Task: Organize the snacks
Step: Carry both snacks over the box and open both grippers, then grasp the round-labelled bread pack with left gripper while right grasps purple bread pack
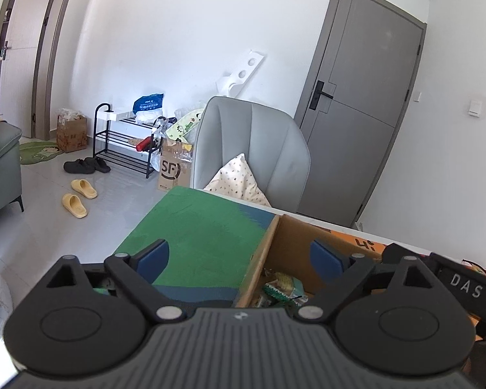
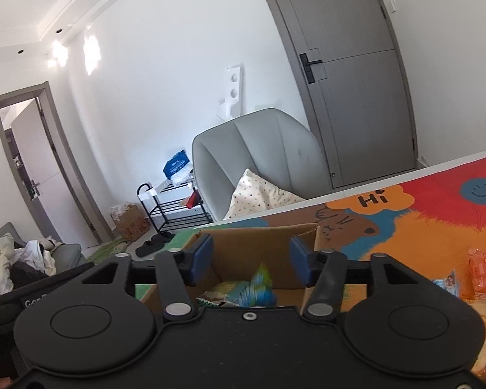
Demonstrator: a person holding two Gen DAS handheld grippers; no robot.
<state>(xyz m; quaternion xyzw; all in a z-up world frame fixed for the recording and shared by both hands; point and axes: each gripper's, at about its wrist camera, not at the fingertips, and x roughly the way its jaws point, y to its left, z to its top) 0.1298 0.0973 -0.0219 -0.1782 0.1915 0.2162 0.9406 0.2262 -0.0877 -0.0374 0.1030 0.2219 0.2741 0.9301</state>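
Note:
A brown cardboard box [image 1: 277, 243] stands on the colourful table mat [image 1: 194, 227], with several snack packets [image 1: 283, 287] inside. My left gripper [image 1: 239, 257] is open and empty, straddling the box's left wall. In the right wrist view the box [image 2: 259, 243] lies straight ahead. My right gripper [image 2: 251, 259] is open above it. A blue-green snack packet [image 2: 259, 287], blurred, sits between the fingers over the packets in the box; I cannot tell whether it touches them. More snack packets [image 2: 481, 274] lie on the mat at the right.
A grey armchair [image 1: 252, 142] with a patterned cushion [image 1: 239, 178] stands behind the table's far edge. A grey door [image 1: 363, 103] is beyond it. A shoe rack [image 1: 126, 139], boxes and slippers [image 1: 79, 196] are on the floor at the left. The other gripper's body [image 1: 463, 288] is close at the right.

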